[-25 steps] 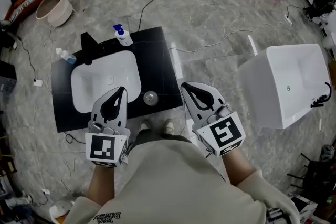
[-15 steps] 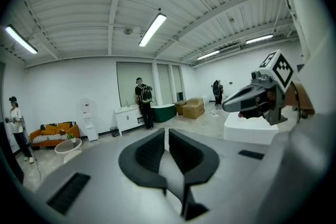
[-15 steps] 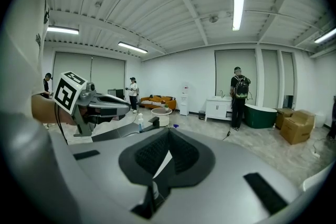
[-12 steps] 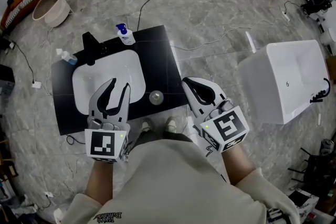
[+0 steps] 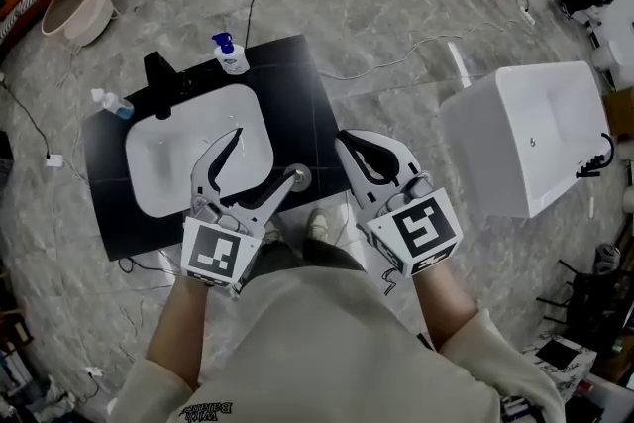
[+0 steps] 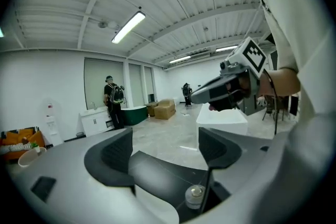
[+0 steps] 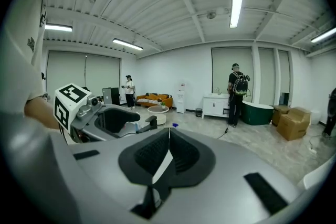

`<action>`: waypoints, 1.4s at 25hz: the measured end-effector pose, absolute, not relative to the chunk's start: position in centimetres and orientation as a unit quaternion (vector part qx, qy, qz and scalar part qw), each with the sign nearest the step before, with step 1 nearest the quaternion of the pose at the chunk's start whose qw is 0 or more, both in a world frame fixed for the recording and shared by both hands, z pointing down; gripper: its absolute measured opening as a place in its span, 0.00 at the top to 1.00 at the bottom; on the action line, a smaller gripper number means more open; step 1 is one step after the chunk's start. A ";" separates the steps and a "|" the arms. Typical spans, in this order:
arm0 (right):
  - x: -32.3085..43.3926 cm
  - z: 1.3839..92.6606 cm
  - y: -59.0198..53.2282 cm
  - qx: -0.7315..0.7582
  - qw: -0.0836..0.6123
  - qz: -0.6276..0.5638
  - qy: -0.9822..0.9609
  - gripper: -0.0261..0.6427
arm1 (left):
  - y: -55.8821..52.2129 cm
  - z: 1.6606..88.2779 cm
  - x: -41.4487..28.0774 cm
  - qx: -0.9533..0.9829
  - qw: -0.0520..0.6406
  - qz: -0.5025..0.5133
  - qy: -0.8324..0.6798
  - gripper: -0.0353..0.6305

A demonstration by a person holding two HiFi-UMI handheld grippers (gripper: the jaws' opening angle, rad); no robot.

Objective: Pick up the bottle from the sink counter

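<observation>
left claw (image 5: 264,154) tilted down, just opened, empty; bottle (image 5: 296,178) at tip.

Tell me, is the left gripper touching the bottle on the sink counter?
Cannot tell. The left gripper has just been opening its jaws; in its view the bottle sits low between them, one jaw's edge overlapping it and hiding any gap.

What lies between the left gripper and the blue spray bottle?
Head view: only the white basin's right edge and bare black counter lie between left gripper and spray bottle.
</observation>
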State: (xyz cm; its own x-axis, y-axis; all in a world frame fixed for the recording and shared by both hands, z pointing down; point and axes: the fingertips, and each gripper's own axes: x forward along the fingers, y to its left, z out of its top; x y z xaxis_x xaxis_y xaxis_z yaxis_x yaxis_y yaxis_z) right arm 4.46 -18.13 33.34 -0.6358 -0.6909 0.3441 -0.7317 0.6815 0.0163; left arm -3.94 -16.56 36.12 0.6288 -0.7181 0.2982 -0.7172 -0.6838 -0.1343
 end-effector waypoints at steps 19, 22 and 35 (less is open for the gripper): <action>1.5 44.3 -17.6 0.371 0.219 0.141 -0.891 0.96 | -14.6 57.3 1.4 -0.926 -0.085 -0.280 0.238 0.36; 1.6 45.9 -17.2 0.367 0.225 0.153 -0.889 0.96 | -14.1 60.0 2.3 -0.926 -0.091 -0.288 0.225 0.36; 1.6 52.6 -16.4 0.355 0.241 0.185 -0.884 0.96 | -14.6 65.6 2.8 -0.917 -0.125 -0.301 0.230 0.36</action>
State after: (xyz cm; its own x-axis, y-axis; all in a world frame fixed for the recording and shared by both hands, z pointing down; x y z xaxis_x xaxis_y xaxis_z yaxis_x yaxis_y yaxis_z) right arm 1.56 -16.45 52.57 -0.6319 -0.5378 0.5581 -0.7164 0.6800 -0.1558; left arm 2.78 -14.61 65.64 0.7127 -0.3460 0.6103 -0.4971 -0.8629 0.0913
